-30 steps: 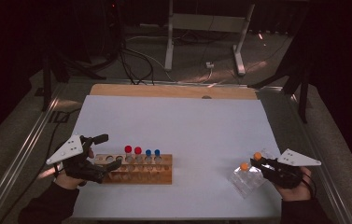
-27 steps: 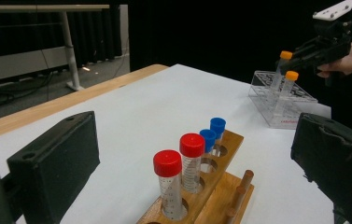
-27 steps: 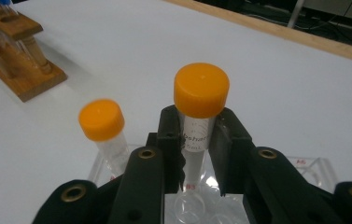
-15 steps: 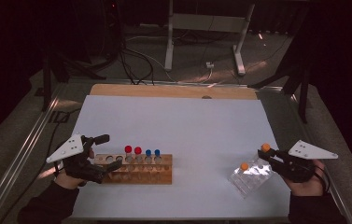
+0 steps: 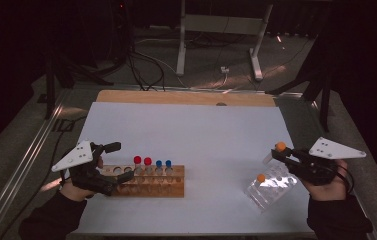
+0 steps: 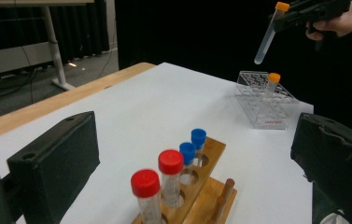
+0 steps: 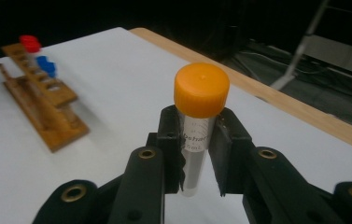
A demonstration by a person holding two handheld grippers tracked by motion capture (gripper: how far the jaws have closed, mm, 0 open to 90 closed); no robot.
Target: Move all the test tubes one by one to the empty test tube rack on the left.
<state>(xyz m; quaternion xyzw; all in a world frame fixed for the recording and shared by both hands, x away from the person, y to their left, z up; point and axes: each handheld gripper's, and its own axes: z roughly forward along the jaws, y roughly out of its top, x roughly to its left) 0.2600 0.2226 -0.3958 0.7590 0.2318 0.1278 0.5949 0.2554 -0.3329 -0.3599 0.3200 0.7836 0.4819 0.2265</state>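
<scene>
Right gripper (image 5: 282,152) clamped on an orange-capped tube (image 7: 197,135), jaws narrow just under the cap, tube lifted clear above the clear plastic rack (image 5: 271,187) at about four o'clock on the white table (image 5: 196,130). Left gripper (image 5: 121,162) spread wide, holding nothing, resting at the left end of the wooden rack (image 5: 148,181) at about eight o'clock, seemingly steadying it. Judged as the carry step: tube out of the clear rack, probably bound for the wooden rack. Next move likely calls for a sweep toward nine o'clock, tube kept upright, then lined up over a free hole beside the blue-capped tubes (image 5: 164,165) and lowered straight. Seen from the left gripper view: held tube tilted in the air above a second orange-capped tube (image 6: 272,84) standing in the clear rack, plus red-capped tubes (image 6: 159,179) close between its own jaws. Seen from the right gripper view instead: printed label on the tube and both pads pressed against it, grip detail too small to read from the high view.
</scene>
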